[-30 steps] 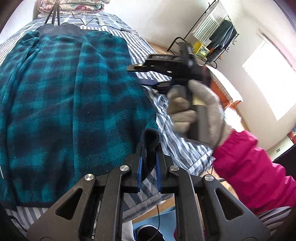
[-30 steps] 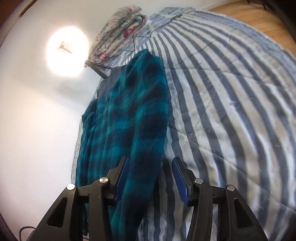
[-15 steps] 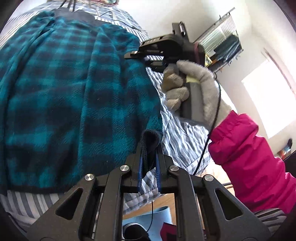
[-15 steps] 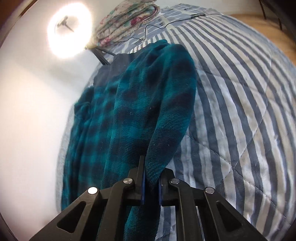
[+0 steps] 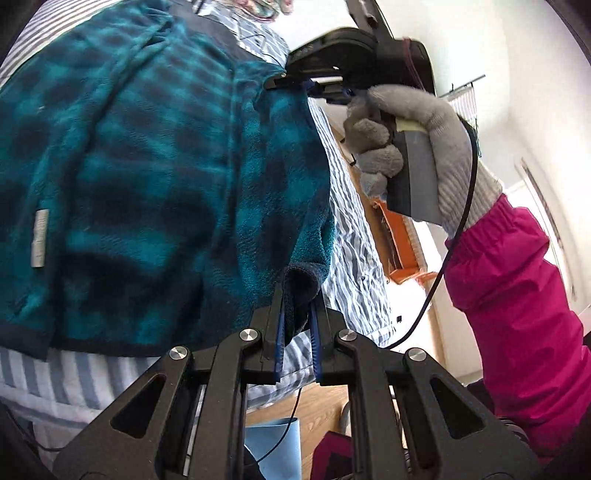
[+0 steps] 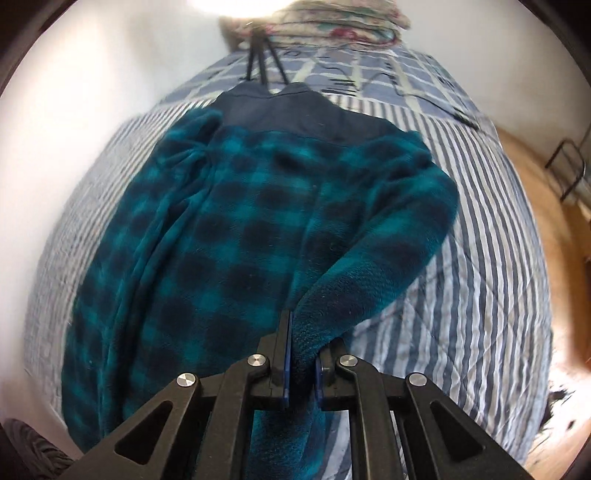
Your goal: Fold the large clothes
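The fleece [image 6: 229,236], a teal and navy check garment with a navy yoke and collar, lies on the striped quilt [image 6: 491,236] of a bed. In the right wrist view its long axis runs from the near edge of the frame up toward the collar, which points at the tripod [image 6: 260,55] and the folded floral bedding [image 6: 332,22] at the far end of the bed. The body lies mostly flat; one sleeve lies gathered along its left side.

The right gripper [image 6: 301,354] has its jaws nearly closed and pinches the sleeve [image 6: 376,266]. This sleeve arcs from the right shoulder out over the quilt and back inward to the pads, so its end is lifted off the bed.

The left gripper [image 5: 297,314] is likewise narrow and clamps the dark-bound cuff [image 5: 301,284] at the near right corner of the fleece. The navy hem [image 5: 110,343] runs leftward from there along the bed's near edge. A grey label [image 5: 40,238] sits on the fabric at the left.

In the left wrist view the right hand [image 5: 417,147], in a grey knit glove with a pink sleeve [image 5: 517,295] behind it, holds its tool above the fleece's far right edge. A cable [image 5: 443,258] hangs from that tool. Wooden floor [image 6: 554,206] shows beside the bed.
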Available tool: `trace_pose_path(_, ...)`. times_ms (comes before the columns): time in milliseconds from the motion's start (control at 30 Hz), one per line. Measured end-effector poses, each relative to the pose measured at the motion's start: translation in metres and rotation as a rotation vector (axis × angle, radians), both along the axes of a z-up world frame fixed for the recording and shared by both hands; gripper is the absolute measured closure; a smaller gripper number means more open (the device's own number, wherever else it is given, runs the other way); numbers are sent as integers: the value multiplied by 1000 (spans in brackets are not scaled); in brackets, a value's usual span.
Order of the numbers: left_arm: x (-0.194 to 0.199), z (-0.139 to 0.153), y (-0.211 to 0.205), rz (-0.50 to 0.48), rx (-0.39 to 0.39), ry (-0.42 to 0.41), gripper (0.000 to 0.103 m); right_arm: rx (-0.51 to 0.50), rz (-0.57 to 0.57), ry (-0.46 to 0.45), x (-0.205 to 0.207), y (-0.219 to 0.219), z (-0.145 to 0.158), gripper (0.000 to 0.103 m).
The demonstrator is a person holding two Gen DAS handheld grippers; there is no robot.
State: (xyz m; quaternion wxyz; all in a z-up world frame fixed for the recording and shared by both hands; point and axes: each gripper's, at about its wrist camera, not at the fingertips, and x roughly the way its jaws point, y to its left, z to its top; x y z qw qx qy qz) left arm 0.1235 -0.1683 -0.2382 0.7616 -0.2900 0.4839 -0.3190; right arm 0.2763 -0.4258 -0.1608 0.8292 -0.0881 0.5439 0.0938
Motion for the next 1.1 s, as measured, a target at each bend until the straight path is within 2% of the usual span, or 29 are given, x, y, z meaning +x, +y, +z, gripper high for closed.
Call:
trace_pose_path(100, -1, -3, 18, 26, -14, 17, 94, -79, 78, 1, 0, 38, -7, 96)
trace_pose_path(300, -15, -3, 48, 87, 38, 24, 93, -163, 197, 22, -2, 95, -35, 96)
trace_pose_path(567, -24, 6, 63, 104, 119, 13, 91, -174, 214, 45, -8, 105, -64, 96)
trace_pose_path(867, -28, 33, 80, 87, 172, -43, 90, -84, 169, 37, -5, 91, -62, 95)
trace_pose_path(933, -36, 36, 84, 75, 182, -52, 90, -17, 180, 61, -8, 86, -57, 85)
trace_pose_path(967, -39, 38, 88, 66, 189, -59, 90, 47, 203, 76, -11, 83, -53, 74)
trace_pose_path(1000, -41, 41, 91, 58, 199, -68, 90, 93, 224, 70, -19, 77, -44, 70)
trace_pose_path(1100, -45, 48, 105, 47, 213, -93, 90, 216, 233, 28, -44, 52, -19, 70)
